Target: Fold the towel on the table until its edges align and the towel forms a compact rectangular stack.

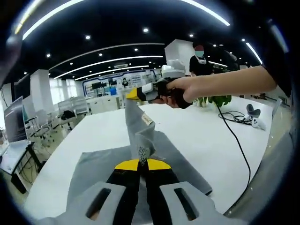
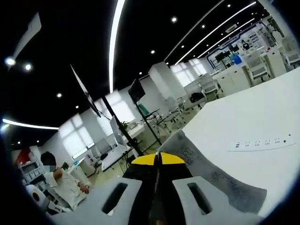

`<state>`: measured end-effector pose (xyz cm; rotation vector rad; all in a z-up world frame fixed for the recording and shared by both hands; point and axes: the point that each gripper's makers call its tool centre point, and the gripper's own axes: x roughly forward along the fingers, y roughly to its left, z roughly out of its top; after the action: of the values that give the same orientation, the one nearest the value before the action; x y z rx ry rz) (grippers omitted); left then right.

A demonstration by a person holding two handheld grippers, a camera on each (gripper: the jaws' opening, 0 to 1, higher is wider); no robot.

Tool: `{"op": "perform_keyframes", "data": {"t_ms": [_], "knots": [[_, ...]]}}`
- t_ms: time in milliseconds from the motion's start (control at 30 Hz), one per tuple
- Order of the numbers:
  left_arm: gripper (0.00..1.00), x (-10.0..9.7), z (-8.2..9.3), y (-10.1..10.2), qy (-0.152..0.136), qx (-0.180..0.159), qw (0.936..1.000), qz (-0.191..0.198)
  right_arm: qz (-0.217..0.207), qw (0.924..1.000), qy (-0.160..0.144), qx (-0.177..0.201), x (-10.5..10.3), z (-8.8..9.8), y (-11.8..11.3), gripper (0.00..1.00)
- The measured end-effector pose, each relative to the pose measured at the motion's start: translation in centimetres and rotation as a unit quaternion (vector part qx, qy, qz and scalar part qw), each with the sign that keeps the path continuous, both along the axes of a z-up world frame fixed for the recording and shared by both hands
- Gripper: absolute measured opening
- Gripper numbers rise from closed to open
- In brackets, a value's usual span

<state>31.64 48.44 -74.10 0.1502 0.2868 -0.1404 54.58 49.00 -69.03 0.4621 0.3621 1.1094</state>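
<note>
A grey towel [image 1: 93, 171] lies spread on the white table [image 1: 197, 131]. My left gripper [image 1: 143, 164] is shut on a bunched part of the towel close to the table. From there a strip of cloth rises to my right gripper [image 1: 133, 93], which a hand holds in the air and which is shut on a towel corner with a small label. In the right gripper view, the right gripper [image 2: 158, 159] has its yellow tips pressed together on the towel [image 2: 220, 180], which hangs off to the right over the table [image 2: 262, 117].
A black cable [image 1: 234, 136] runs across the table to a grey and white device [image 1: 254, 117] at the far right. A white power strip [image 2: 260, 142] lies on the table. A person [image 2: 61, 183] sits beyond the table edge; desks and monitors stand around.
</note>
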Motion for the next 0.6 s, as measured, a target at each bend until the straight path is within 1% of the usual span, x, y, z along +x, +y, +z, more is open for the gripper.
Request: {"op": "perform_keyframes", "data": {"t_ms": [133, 333, 400, 533, 600], "knots": [[0.04, -0.3, -0.2, 1.7, -0.003, -0.007, 0.9997, 0.024, -0.001, 0.9999, 0.007, 0.008, 0.2, -0.1, 1.2, 0.00], [0.04, -0.8, -0.5, 3.9, -0.010, -0.016, 0.9986, 0.050, 0.005, 0.9998, 0.016, 0.009, 0.0, -0.5, 3.0, 0.00], [0.04, -0.9, -0.5, 4.6, -0.014, -0.016, 0.9981, 0.058, 0.009, 0.9998, 0.015, 0.009, 0.0, -0.6, 4.0, 0.00], [0.04, -1.3, -0.9, 6.3, -0.012, -0.018, 0.9967, 0.078, 0.018, 0.9996, 0.017, 0.009, -0.1, -0.8, 5.4, 0.00], [0.04, -1.4, -1.0, 6.8, -0.011, -0.020, 0.9963, 0.083, 0.021, 0.9996, 0.019, 0.008, -0.3, -0.9, 6.0, 0.00]]}}
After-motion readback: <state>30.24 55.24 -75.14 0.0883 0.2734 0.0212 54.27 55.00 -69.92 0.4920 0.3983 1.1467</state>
